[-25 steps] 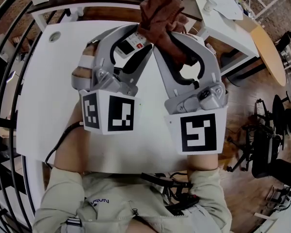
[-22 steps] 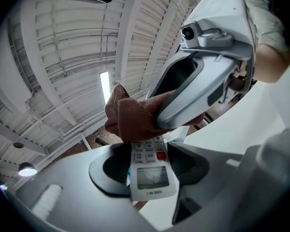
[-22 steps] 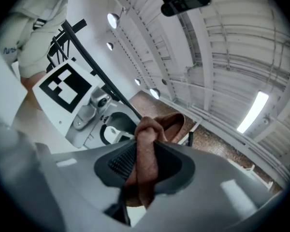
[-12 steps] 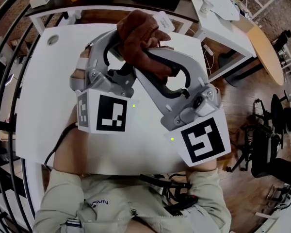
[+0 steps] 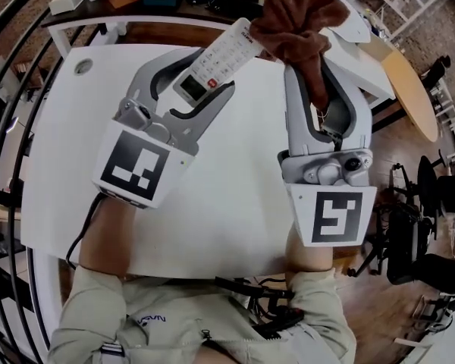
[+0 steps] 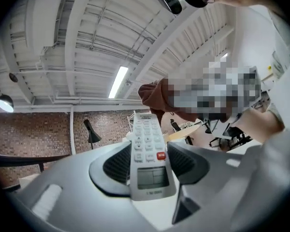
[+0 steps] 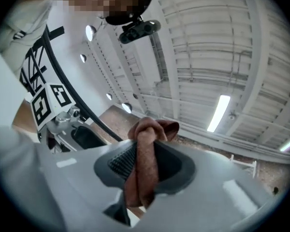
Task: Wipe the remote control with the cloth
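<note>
A white remote control (image 5: 212, 58) with a small screen and a red button is clamped in my left gripper (image 5: 198, 76), held up above the white table (image 5: 76, 158) with its buttons facing up. The remote (image 6: 148, 153) sits between both ribbed pads in the left gripper view. My right gripper (image 5: 318, 67) is shut on a brown cloth (image 5: 297, 25), whose bunched end touches the far tip of the remote. In the right gripper view the cloth (image 7: 144, 163) hangs pinched between the pads, with my left gripper (image 7: 70, 124) visible beyond it.
Both grippers are raised over the table, close to the person's head. A second white table (image 5: 349, 14) and a round wooden tabletop (image 5: 413, 82) stand at the right. Dark railings (image 5: 7, 89) curve along the left. Office chairs (image 5: 417, 218) are on the floor at right.
The right gripper swung the cloth from over the remote's middle up and to the right, to its far tip. The left gripper rolled, so the remote now shows its buttons.
</note>
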`<state>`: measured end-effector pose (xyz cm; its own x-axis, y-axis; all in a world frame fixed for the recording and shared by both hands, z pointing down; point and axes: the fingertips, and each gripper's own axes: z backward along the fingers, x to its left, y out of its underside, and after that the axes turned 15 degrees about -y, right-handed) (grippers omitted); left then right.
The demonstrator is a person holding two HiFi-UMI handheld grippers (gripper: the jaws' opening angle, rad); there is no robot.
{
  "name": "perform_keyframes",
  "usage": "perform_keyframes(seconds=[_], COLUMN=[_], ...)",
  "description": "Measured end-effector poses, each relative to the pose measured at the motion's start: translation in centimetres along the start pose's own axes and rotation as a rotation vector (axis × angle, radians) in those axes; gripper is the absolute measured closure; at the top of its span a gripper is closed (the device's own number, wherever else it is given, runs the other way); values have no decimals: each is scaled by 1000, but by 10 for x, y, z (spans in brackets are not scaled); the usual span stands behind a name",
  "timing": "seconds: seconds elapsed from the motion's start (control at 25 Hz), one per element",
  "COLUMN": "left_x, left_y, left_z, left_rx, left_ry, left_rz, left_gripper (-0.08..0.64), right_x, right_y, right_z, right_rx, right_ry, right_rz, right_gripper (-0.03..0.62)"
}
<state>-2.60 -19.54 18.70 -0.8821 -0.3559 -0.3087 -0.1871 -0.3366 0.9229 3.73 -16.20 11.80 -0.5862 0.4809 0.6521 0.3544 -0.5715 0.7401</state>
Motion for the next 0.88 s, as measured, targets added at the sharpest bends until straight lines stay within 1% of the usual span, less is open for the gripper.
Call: perform_keyframes(seconds=[0.08,0.16,0.28,0.4,0.64,0.76,0.88], left_x=[0,0,1,3,8,13,16], left_y=[-1,-2,-1,-2,0,6,7], left_z=[1,1,2,2,3,3,3], left_rx=[-2,1,17,25,24,14,9], left_ry=[8,14,25,34,36,44,61], left_rz=[30,76,144,188,225,222,276], left_gripper=[317,318,317,318,318,318,318], right_x=[1,7,21,37,65,70,71], right_y=[5,8,12,15,10,8,3], right_z=[-4,-8,-14,-17,-21,-21,-18], right_rx=[7,11,23,26,-24,-54,-99], right_ry=[-8,-33,-99,-185,-378,-436,-486], right_rz=[-8,-11,-17,-38,-169,-227,-286], right_gripper=[491,491,491,491,491,491,491])
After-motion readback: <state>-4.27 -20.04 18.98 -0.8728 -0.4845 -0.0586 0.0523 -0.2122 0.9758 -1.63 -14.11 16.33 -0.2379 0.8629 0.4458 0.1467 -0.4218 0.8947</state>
